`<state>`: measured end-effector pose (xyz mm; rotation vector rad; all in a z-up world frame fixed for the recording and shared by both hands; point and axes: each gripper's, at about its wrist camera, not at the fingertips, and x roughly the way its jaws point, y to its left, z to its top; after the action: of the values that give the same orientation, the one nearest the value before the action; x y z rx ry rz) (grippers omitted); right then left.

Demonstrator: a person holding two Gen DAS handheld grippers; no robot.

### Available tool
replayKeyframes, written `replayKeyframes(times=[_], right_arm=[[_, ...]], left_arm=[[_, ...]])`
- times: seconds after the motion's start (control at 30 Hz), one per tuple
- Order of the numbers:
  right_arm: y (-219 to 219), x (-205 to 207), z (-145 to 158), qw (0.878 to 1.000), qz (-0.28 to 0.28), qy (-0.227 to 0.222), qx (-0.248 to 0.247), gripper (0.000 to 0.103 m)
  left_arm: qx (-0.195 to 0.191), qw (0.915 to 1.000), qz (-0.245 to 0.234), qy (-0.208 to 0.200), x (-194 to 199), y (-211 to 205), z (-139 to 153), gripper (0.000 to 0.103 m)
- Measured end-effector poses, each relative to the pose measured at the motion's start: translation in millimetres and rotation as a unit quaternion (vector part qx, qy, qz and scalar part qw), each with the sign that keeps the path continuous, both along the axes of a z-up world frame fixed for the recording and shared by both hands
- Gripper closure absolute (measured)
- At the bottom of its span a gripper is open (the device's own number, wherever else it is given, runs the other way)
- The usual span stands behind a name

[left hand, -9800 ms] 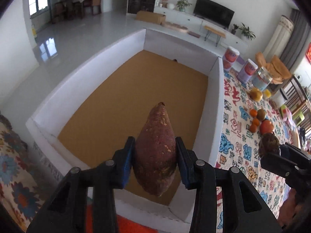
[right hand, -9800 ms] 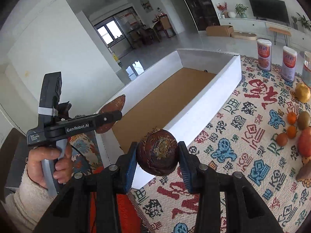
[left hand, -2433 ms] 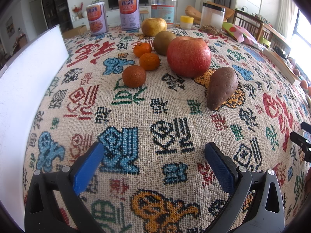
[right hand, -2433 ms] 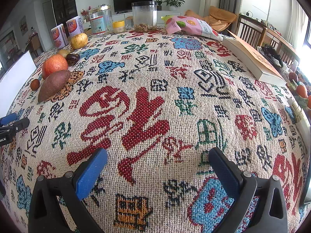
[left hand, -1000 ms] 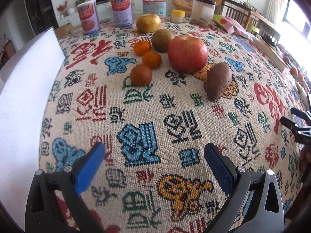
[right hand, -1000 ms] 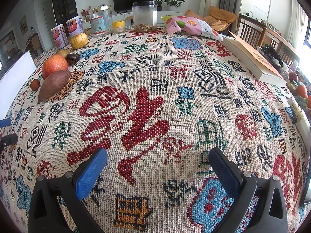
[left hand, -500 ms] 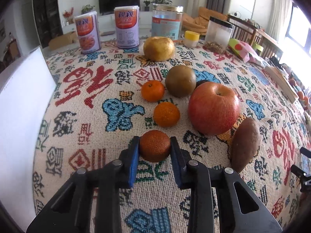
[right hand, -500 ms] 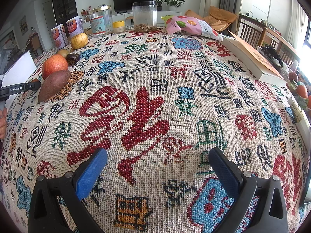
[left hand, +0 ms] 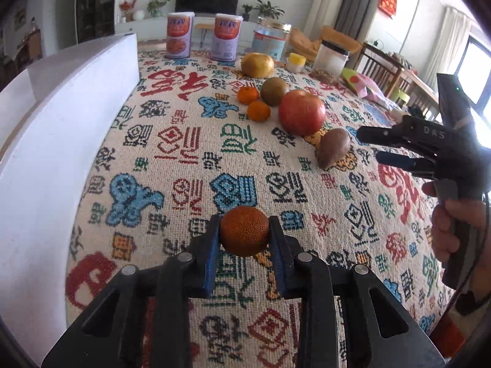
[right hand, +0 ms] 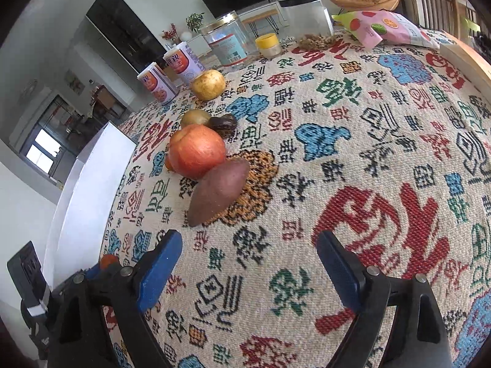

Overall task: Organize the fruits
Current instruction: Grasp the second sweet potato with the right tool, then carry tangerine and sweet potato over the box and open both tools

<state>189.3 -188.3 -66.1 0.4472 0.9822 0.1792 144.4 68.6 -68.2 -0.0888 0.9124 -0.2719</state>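
My left gripper [left hand: 244, 239] is shut on a dark orange tangerine [left hand: 244, 234] and holds it above the patterned tablecloth. On the cloth ahead lie two tangerines [left hand: 258, 111], a kiwi [left hand: 274, 91], a red apple [left hand: 301, 116], a sweet potato [left hand: 333, 146] and a yellow pear [left hand: 257, 65]. My right gripper [right hand: 248, 254] is open and empty, just short of the sweet potato [right hand: 218, 190], with the apple [right hand: 197, 151] behind it. The right gripper also shows at the right of the left wrist view [left hand: 368, 144].
A white box wall [left hand: 52, 153] runs along the table's left edge. At the far end stand two cans [left hand: 179, 34], a glass jar [left hand: 271, 40], a clear container [left hand: 333, 58] and a yellow-lidded jar [left hand: 297, 61]. A snack bag [right hand: 380, 27] lies at the far right.
My left gripper has lifted the tangerine off the cloth and pulled it back from the other fruits. My right gripper has moved left, close to the sweet potato, still open.
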Motion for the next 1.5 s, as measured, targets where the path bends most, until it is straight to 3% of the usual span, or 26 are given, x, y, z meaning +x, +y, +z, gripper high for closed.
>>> replayKeyframes(times=[0.17,0.23,0.27,0.37,0.43,0.57,0.7,0.73,0.83,0.97,1.07,1.13,1.23,1.37,1.43,1.5], right_arm=[[52,63,-26,0.997,-0.027,0.058,-0.029,0.042],[60,66,-24,0.996,-0.035,0.049,-0.071,0.057],[58,65,-25,0.996,-0.030,0.052,-0.066,0.061],[48,55,-24,0.996,0.012,0.073,-0.055,0.061],[44,43,-20,0.992,0.074,0.091,-0.055,0.061],[51,3,-12,0.972,0.188,0.115,-0.076,0.061],[67,-21,-22,0.962,0.205,0.111,-0.139,0.061],[70,-24,-19,0.964,0.199,0.105,-0.139,0.061],[82,-27,2,0.975,0.193,0.082,-0.078,0.061],[143,-31,63,0.972,0.236,0.011,-0.010,0.061],[224,-39,101,0.952,0.301,-0.042,0.020,0.061],[277,-46,117,0.936,0.344,-0.067,0.030,0.061],[348,-54,118,0.915,0.392,-0.092,0.019,0.061],[413,-55,87,0.902,0.422,-0.080,-0.041,0.061],[428,-54,71,0.902,0.422,-0.067,-0.068,0.061],[430,-53,64,0.905,0.413,-0.062,-0.077,0.061]], left_arm=[[0.004,0.9999,0.004,-0.012,-29,13,5,0.072],[0.015,0.9997,0.002,-0.021,-37,16,6,0.072],[0.018,0.9995,0.002,-0.025,-40,18,5,0.072],[0.009,0.9994,0.007,-0.033,-44,25,3,0.072],[0.005,0.9992,0.013,-0.038,-45,27,0,0.072],[-0.006,0.9993,0.021,-0.029,-41,29,-7,0.072],[-0.028,0.9990,0.021,-0.027,-49,34,7,0.073],[-0.043,0.9984,0.023,-0.029,-53,39,18,0.073],[-0.101,0.9933,0.039,-0.041,-68,62,56,0.073],[-0.114,0.9855,0.097,-0.079,-87,116,105,0.073],[-0.105,0.9760,0.170,-0.087,-95,170,120,0.073],[-0.087,0.9681,0.224,-0.071,-96,202,115,0.072],[-0.075,0.9568,0.278,-0.042,-93,235,95,0.072],[-0.054,0.9481,0.313,-0.001,-85,252,65,0.071],[-0.054,0.9452,0.322,0.004,-87,256,57,0.062],[-0.045,0.9417,0.333,-0.002,-89,256,55,0.041]])
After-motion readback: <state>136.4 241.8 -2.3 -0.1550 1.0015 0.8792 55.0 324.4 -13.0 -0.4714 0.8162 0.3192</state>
